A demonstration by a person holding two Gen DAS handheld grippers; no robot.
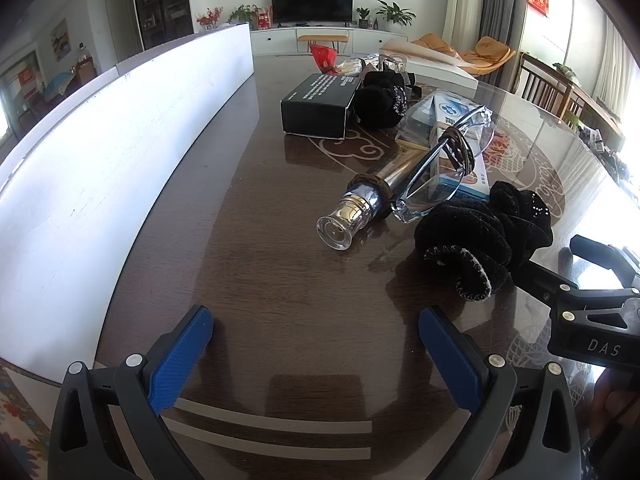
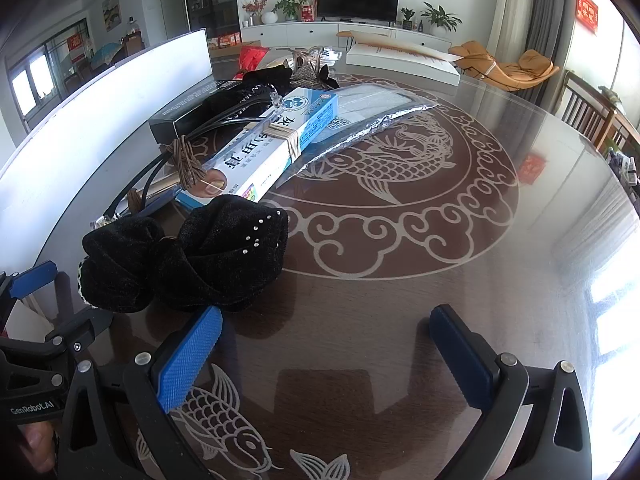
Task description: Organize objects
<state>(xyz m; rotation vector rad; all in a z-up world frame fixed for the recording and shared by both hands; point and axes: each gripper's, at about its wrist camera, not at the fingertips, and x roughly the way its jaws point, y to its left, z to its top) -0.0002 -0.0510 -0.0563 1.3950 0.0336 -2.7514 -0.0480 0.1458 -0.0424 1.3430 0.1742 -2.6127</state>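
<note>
A pile of objects lies on the dark glass-topped table [image 1: 280, 280]. In the left wrist view I see a glass bottle [image 1: 356, 212] on its side, clear safety glasses [image 1: 448, 172] over a blue-white box [image 1: 460, 176], a black box [image 1: 318, 104] and a black velvet scrunchie [image 1: 484, 236]. My left gripper [image 1: 316, 324] is open and empty, short of the bottle. In the right wrist view the scrunchie [image 2: 184, 256] lies just ahead of the left fingertip of my right gripper [image 2: 326, 320], which is open and empty. The blue-white box [image 2: 272, 144] lies behind it.
A long white board [image 1: 120, 140] stands along the table's left side. A second black scrunchie [image 1: 380, 100], a red packet [image 1: 324, 56] and a white flat box [image 2: 404, 60] lie at the far end. A silver foil pouch [image 2: 372, 108] lies by the box. Chairs [image 1: 560, 92] stand at the right.
</note>
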